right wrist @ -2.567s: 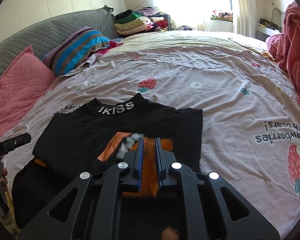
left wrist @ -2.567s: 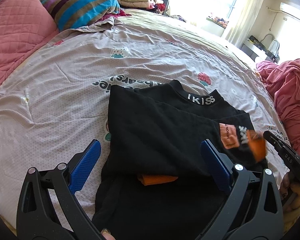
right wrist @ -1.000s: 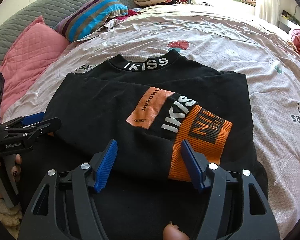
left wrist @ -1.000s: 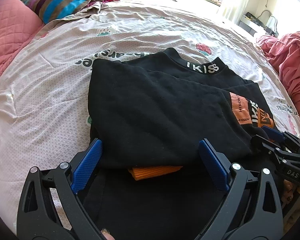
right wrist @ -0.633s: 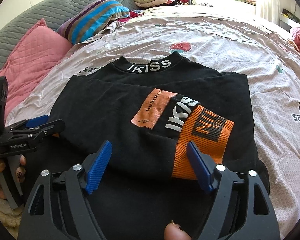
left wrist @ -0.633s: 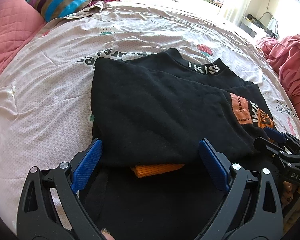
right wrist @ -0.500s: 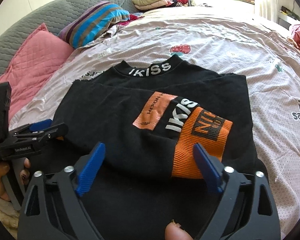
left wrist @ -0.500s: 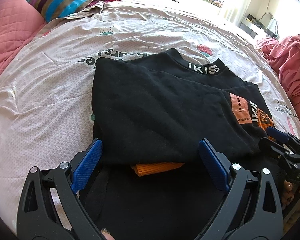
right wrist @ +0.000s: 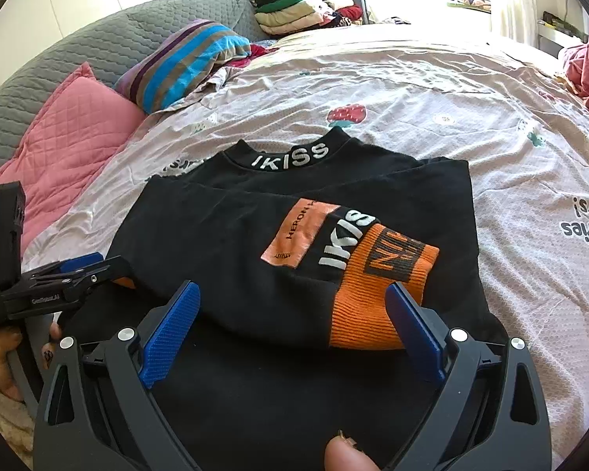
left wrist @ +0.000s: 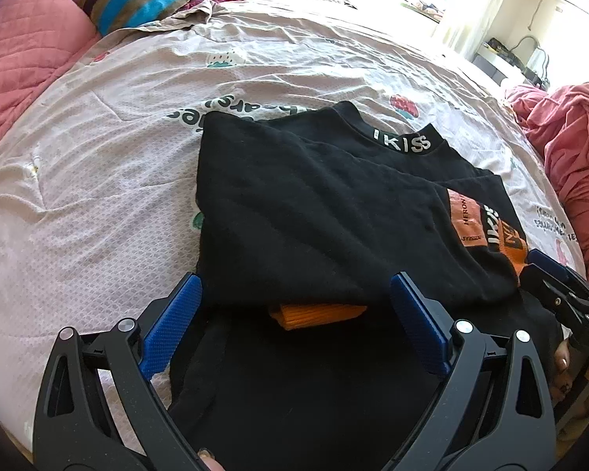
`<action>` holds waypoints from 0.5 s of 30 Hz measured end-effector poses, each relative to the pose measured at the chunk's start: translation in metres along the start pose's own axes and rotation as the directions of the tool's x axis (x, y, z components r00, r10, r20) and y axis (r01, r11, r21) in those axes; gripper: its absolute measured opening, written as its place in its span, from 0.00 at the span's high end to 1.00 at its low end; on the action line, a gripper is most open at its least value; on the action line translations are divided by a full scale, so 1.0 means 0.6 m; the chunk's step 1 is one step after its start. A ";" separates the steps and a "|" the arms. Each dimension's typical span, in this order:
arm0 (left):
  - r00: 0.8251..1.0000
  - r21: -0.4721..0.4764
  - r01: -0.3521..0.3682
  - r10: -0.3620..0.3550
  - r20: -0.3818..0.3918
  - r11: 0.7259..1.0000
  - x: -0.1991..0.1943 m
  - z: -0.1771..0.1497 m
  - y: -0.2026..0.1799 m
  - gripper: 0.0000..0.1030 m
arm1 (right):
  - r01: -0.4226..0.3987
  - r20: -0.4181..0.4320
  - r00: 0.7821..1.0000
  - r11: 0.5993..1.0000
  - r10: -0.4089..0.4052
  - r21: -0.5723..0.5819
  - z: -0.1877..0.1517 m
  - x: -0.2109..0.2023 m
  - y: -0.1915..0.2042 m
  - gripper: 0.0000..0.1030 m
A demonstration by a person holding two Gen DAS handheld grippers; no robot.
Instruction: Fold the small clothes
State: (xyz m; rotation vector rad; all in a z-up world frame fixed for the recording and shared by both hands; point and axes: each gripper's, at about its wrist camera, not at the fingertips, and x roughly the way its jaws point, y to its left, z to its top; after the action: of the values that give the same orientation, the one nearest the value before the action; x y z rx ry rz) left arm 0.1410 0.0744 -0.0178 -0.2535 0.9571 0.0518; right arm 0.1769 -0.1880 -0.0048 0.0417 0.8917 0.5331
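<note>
A black sweatshirt (left wrist: 318,212) with a white "IKISS" collar lies on the bed, both sleeves folded across its body. It also shows in the right wrist view (right wrist: 231,235). One orange cuff (right wrist: 381,298) lies on top at the right; another orange cuff (left wrist: 318,312) peeks from under the folded sleeve. My left gripper (left wrist: 294,306) is open and empty, just above the lower body of the sweatshirt. My right gripper (right wrist: 290,314) is open and empty, in front of the cuffed sleeve. Each gripper shows at the edge of the other's view.
The bed has a pale strawberry-print sheet (left wrist: 98,180). A pink pillow (right wrist: 63,129) and a striped pillow (right wrist: 184,62) lie at the head, with stacked folded clothes (right wrist: 294,11) behind. A pink blanket (left wrist: 573,145) is heaped on the right side.
My right gripper opened, let go of the orange-cuffed sleeve on the sweatshirt, and drew back. My left gripper stayed open and shifted slightly.
</note>
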 end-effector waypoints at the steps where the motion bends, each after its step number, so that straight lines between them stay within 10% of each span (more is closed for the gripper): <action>1: 1.000 -0.002 0.000 0.000 0.003 1.000 -0.003 0.000 0.001 0.13 | 0.002 0.011 1.000 1.000 -0.002 0.003 0.001 -0.003 0.000 0.08; 15: 0.999 -0.016 -0.014 0.015 0.051 1.000 -0.052 -0.002 0.007 0.09 | 0.006 0.118 0.993 1.000 -0.008 0.018 0.012 -0.048 0.002 0.04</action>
State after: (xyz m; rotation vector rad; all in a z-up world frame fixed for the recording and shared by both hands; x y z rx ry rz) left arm 0.1214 0.0805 0.0059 -0.2589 0.9079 0.0793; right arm 0.1668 -0.1988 0.0211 0.0852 0.7810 0.5116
